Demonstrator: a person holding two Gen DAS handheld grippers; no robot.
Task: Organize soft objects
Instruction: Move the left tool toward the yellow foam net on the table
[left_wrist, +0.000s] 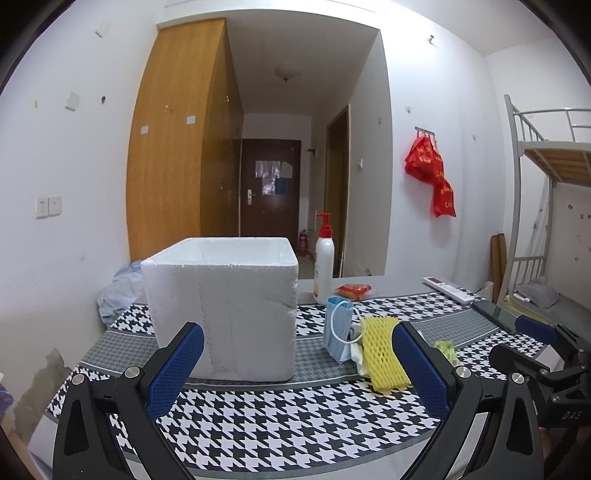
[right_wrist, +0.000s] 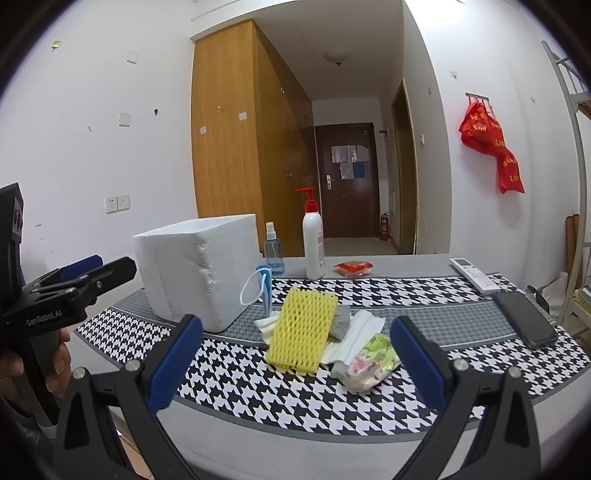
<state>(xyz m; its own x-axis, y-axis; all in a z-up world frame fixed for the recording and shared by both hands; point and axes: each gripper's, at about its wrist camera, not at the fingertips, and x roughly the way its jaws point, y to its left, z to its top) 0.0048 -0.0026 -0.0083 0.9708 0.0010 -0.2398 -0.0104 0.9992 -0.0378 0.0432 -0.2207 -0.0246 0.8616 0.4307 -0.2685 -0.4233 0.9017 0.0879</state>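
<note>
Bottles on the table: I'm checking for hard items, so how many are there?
2. The white pump bottle stands behind the soft pile; the blue spray bottle stands beside the foam box. Others may be hidden.

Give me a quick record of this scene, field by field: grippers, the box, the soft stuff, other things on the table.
left gripper: open, empty, facing the foam box
right gripper: open, empty, facing the soft pile
foam box: open top, left on the table
soft pile: yellow foam net, face mask, tissues, small packet
other: pump bottle, spray bottle, remote, phone

Rough white styrofoam box (left_wrist: 225, 306), yellow foam net (right_wrist: 303, 330), matt houndstooth cloth (right_wrist: 295, 398).
</note>
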